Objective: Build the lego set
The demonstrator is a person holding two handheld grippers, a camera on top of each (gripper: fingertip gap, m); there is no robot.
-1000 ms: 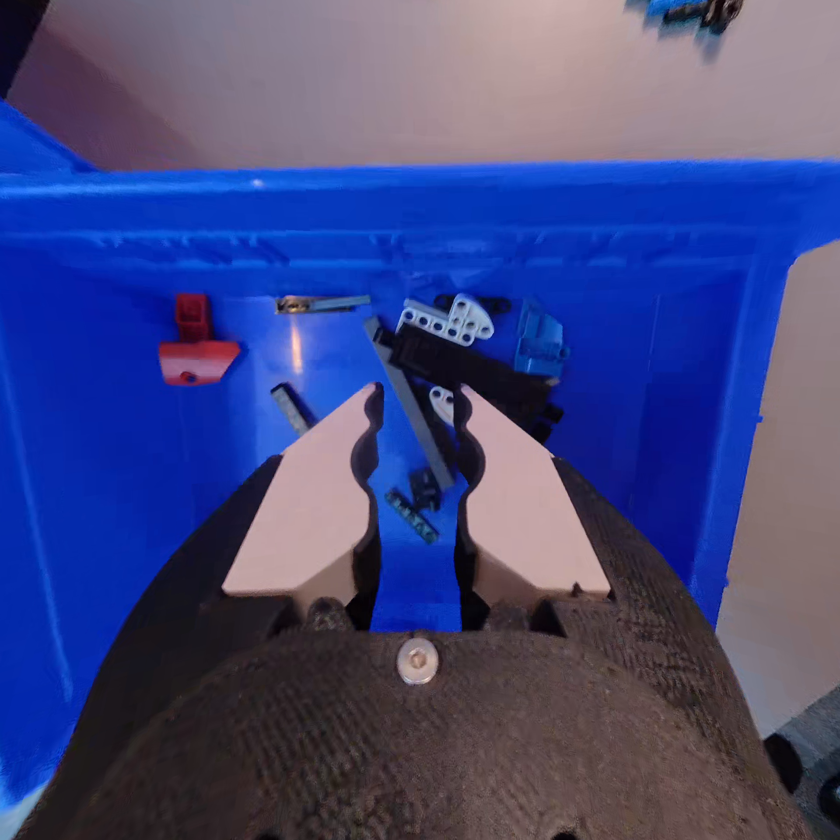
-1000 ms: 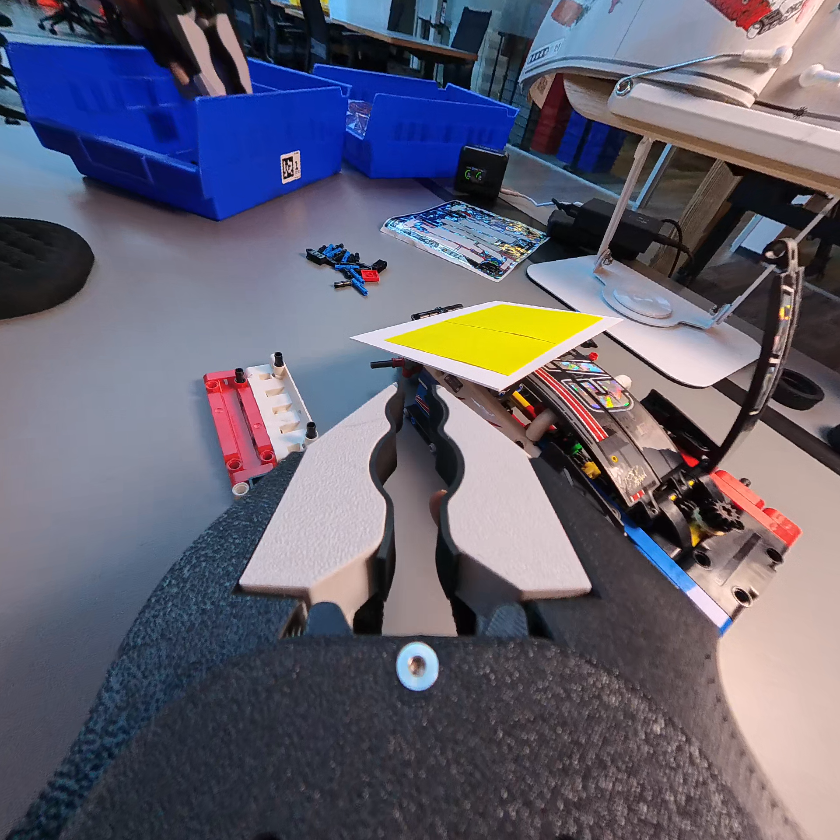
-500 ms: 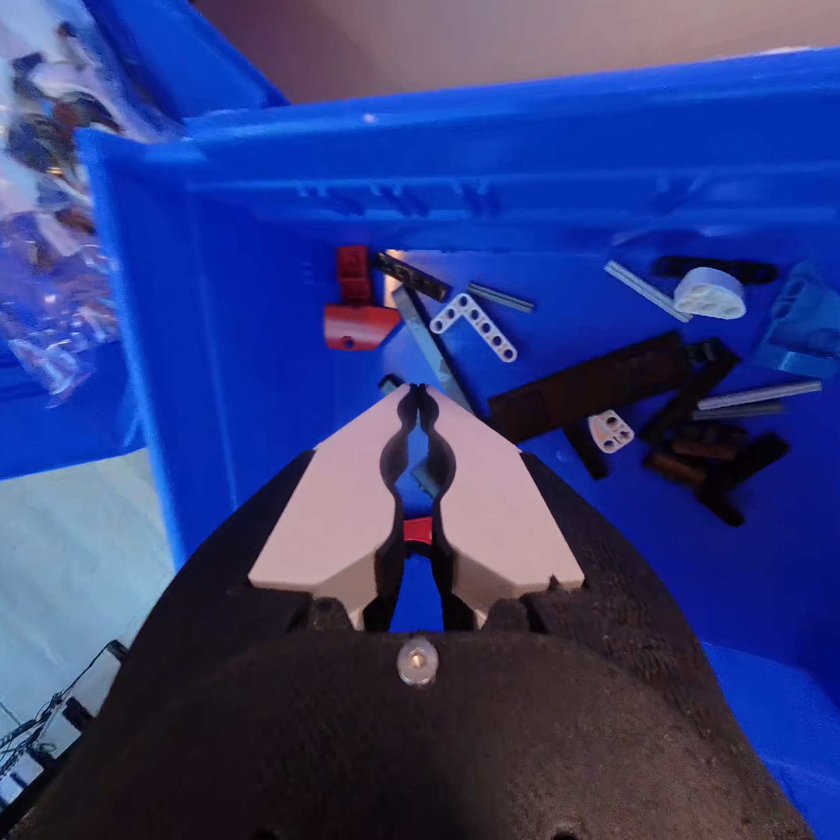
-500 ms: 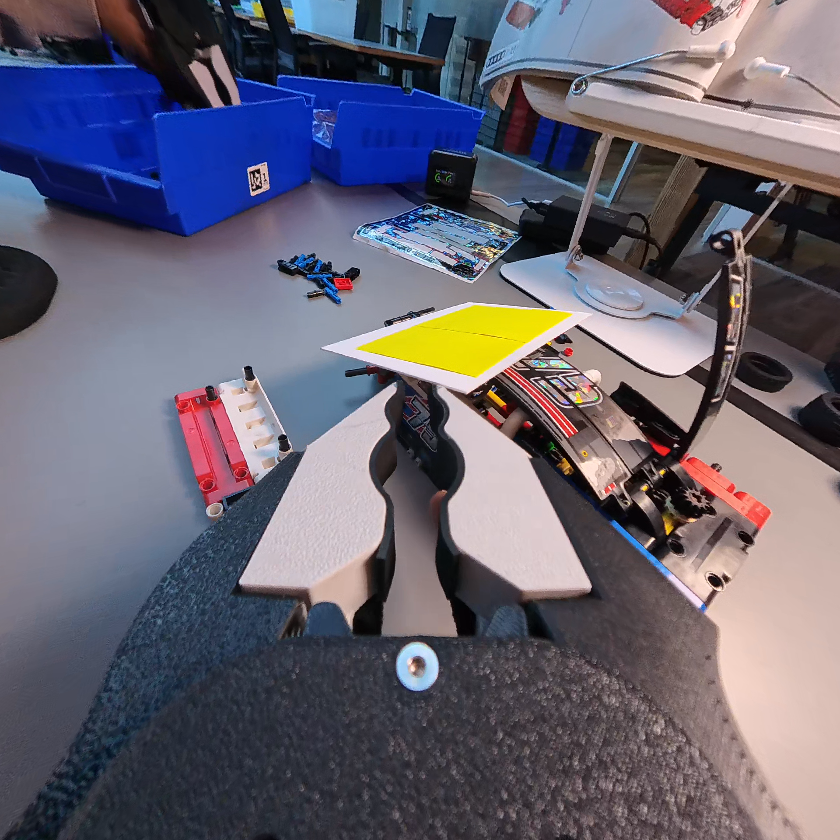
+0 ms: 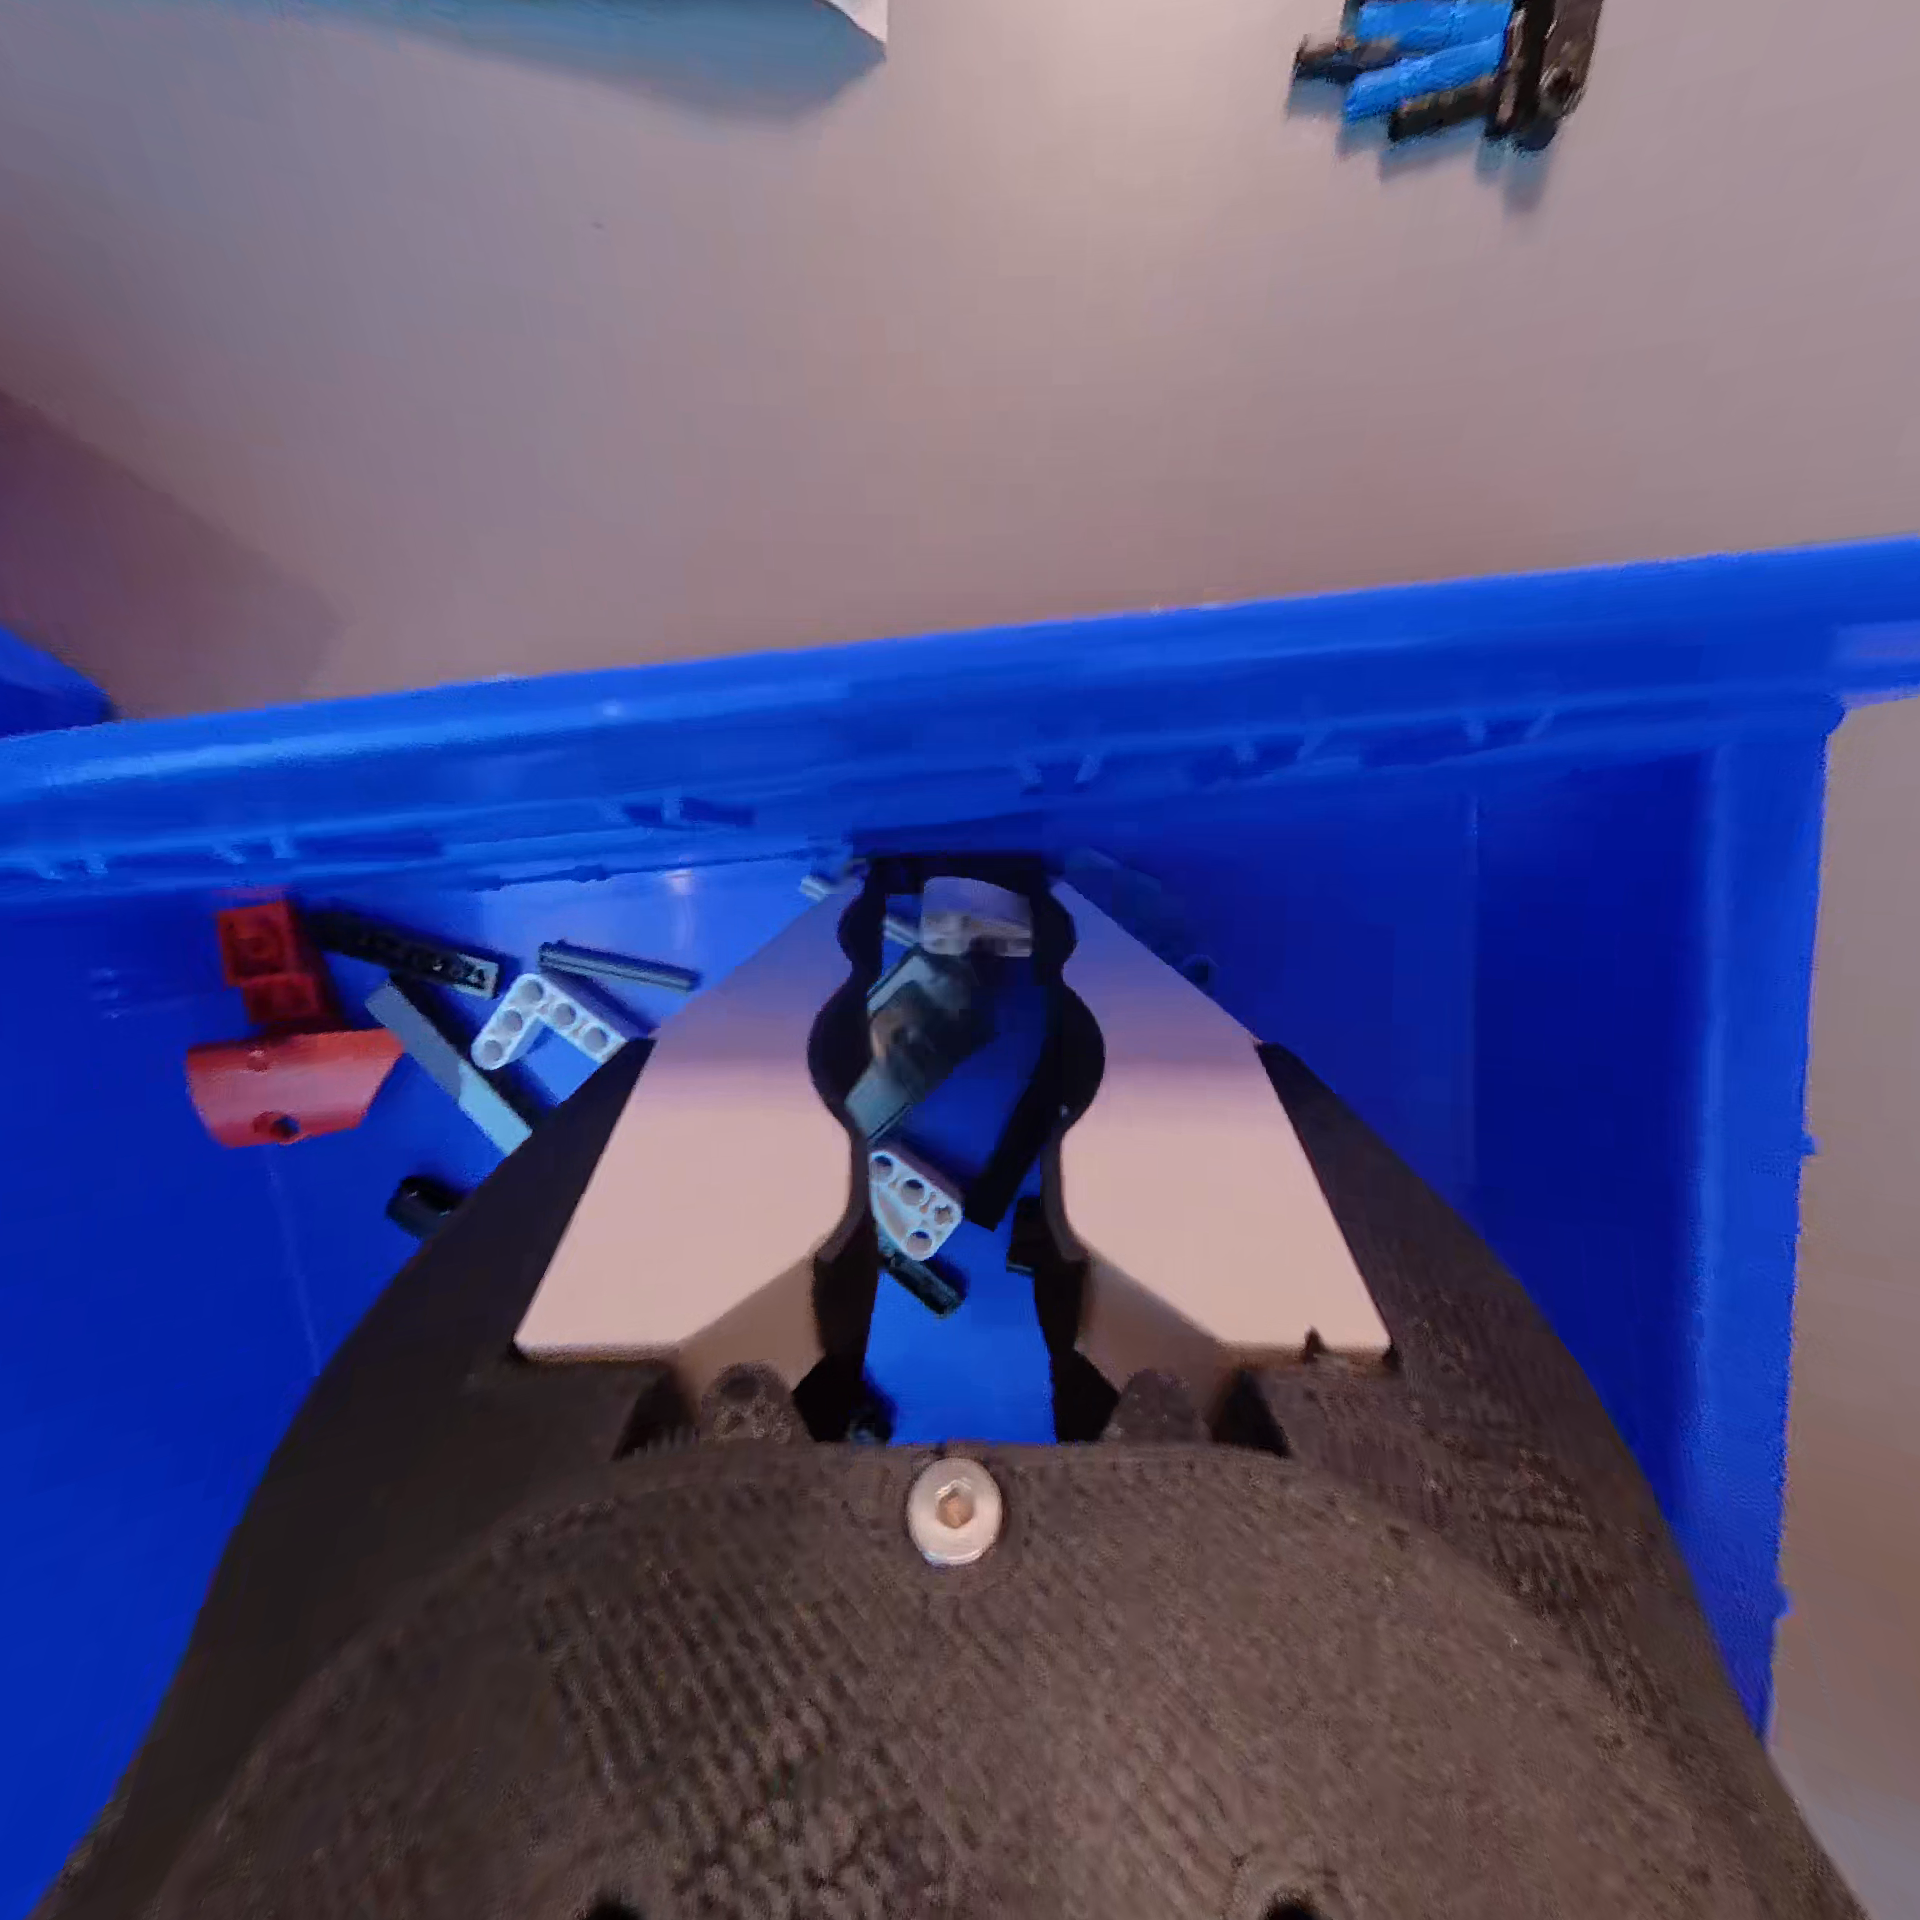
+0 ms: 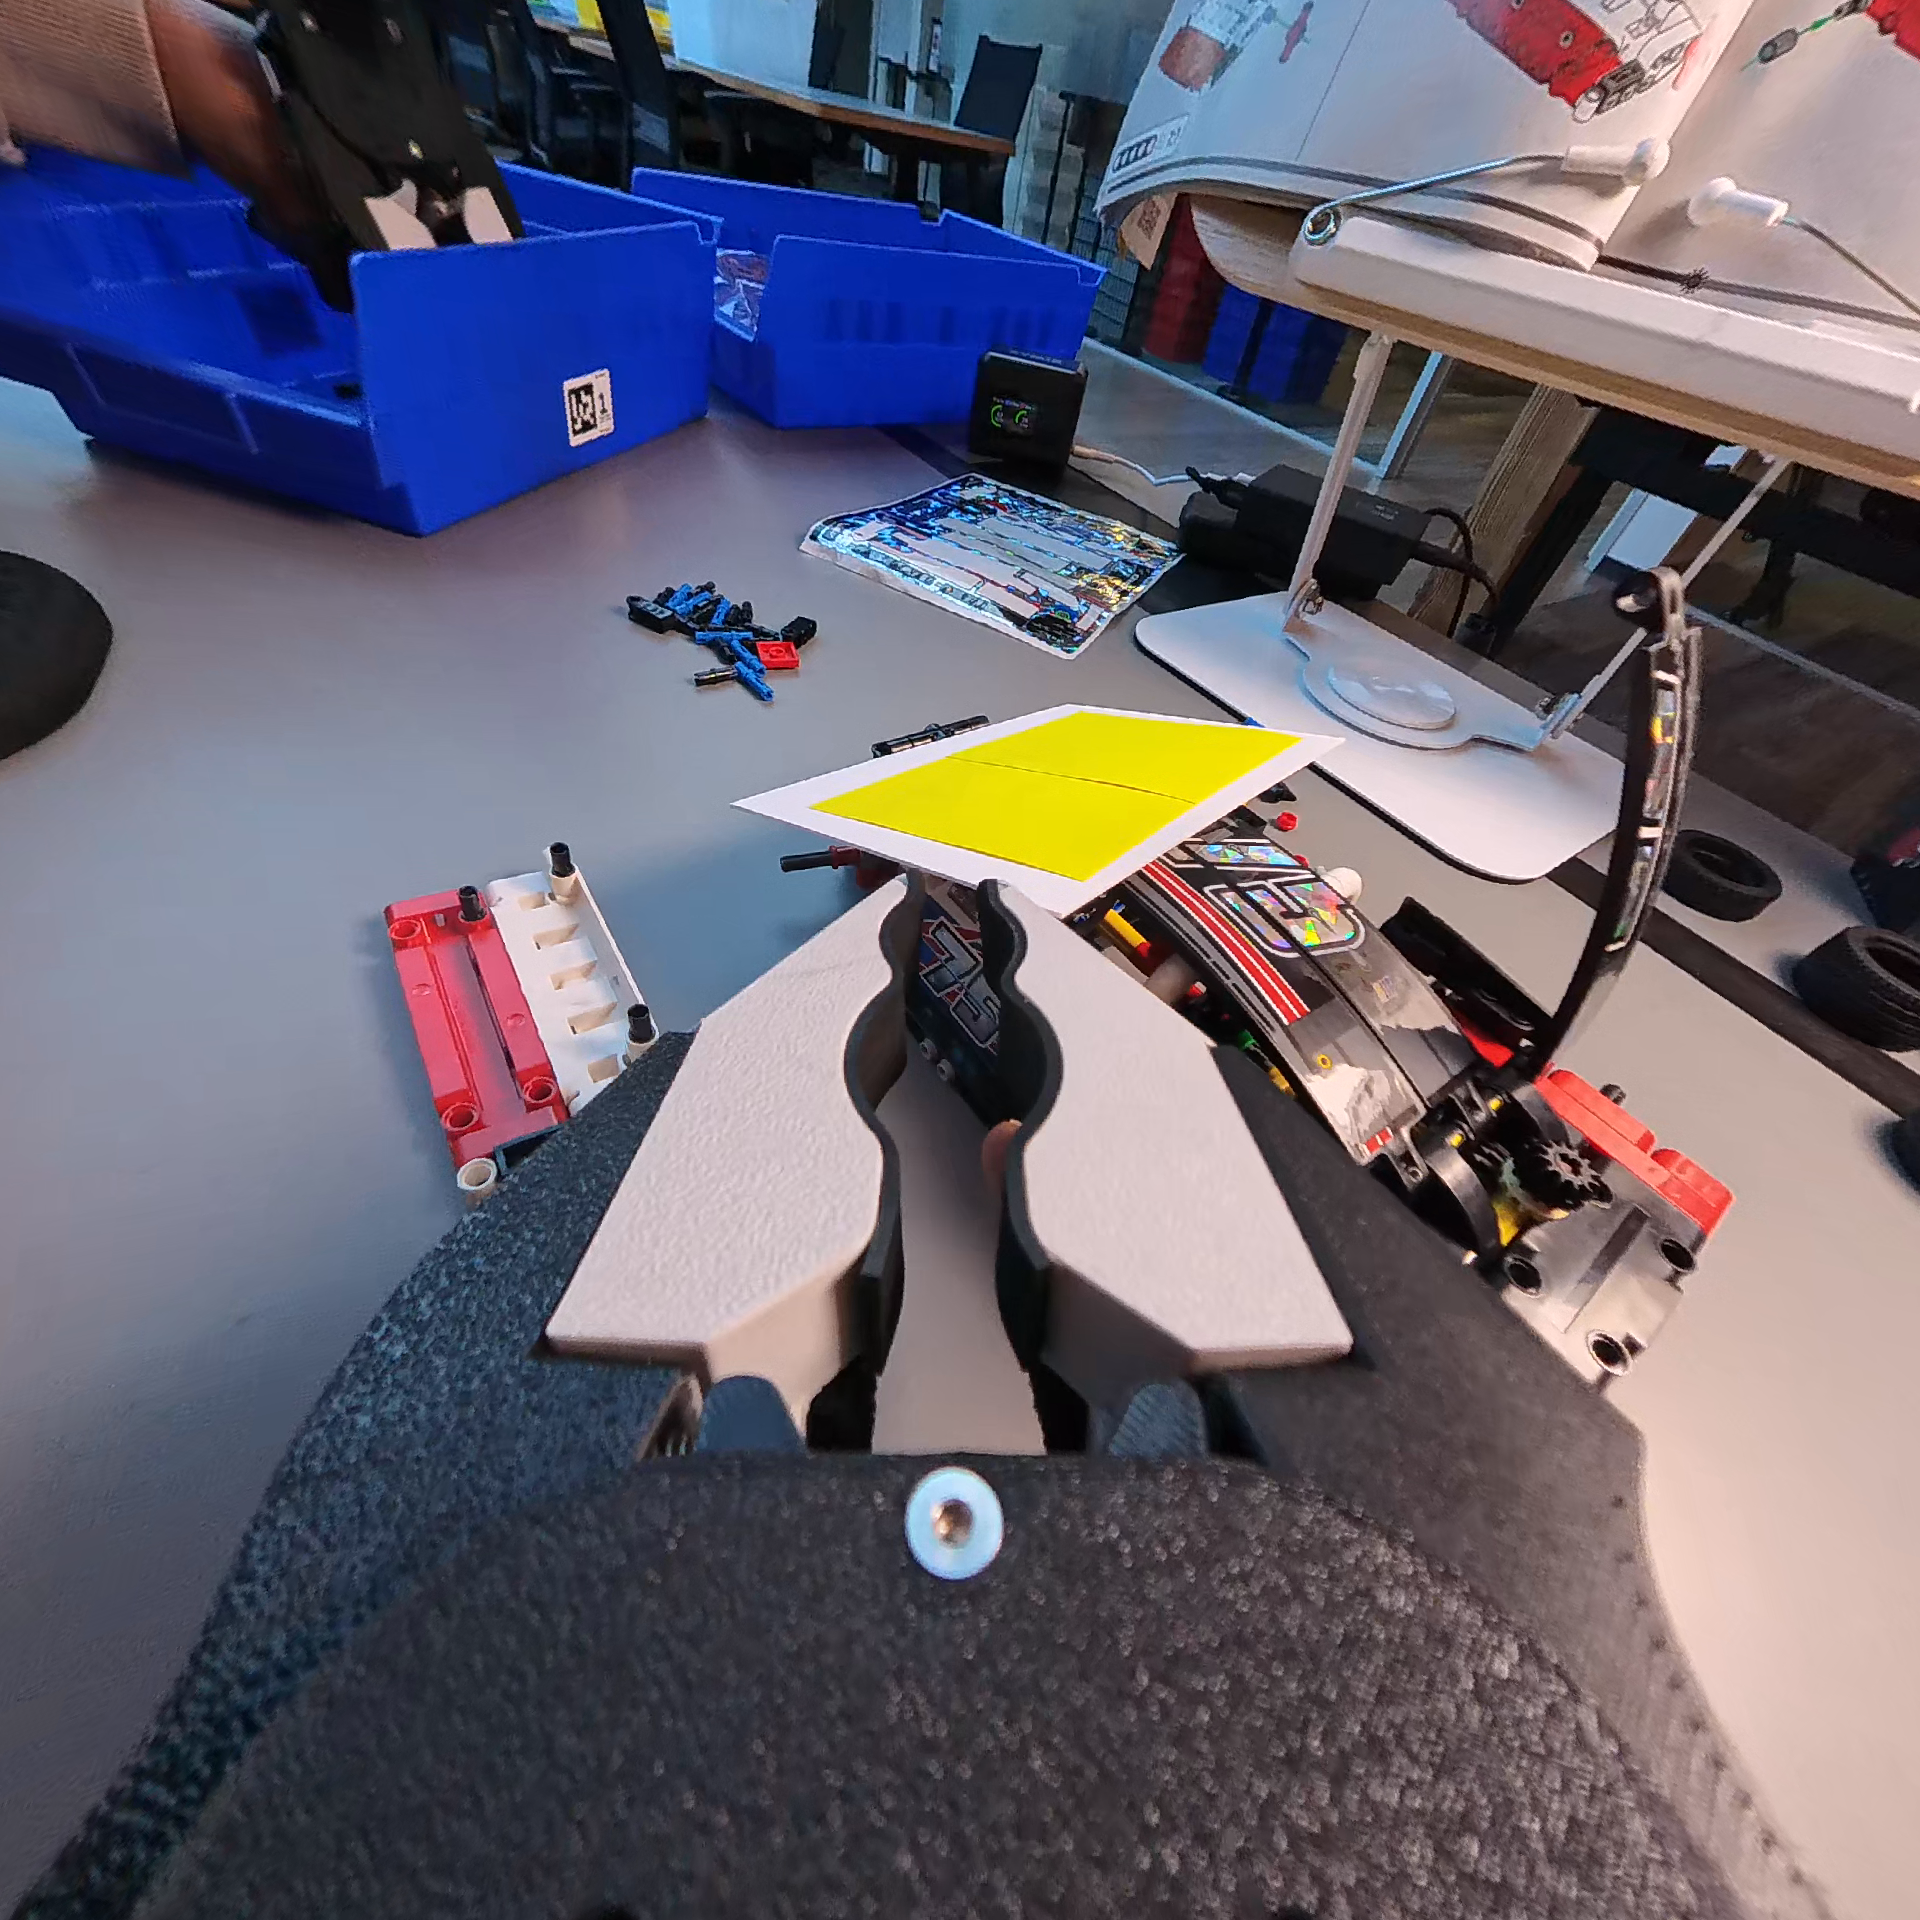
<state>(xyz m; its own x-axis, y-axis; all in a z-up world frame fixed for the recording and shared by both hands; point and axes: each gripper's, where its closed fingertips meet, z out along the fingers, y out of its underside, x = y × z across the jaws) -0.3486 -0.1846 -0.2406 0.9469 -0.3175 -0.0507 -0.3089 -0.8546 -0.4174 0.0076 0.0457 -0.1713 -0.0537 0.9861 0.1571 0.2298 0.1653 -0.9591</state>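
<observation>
My left gripper [image 5: 951, 904] hangs inside the blue bin [image 5: 935, 696], fingers parted with nothing between them; loose pieces lie below, among them a white L-shaped beam [image 5: 551, 1023] and a red piece [image 5: 286, 1081]. My right gripper [image 6: 951, 899] hovers with a narrow gap and nothing held, its tips at the lego car [image 6: 1351, 997], which stands on the table [image 6: 260, 779] under a yellow card [image 6: 1049, 795]. A red-and-white panel [image 6: 509, 997] lies just left.
</observation>
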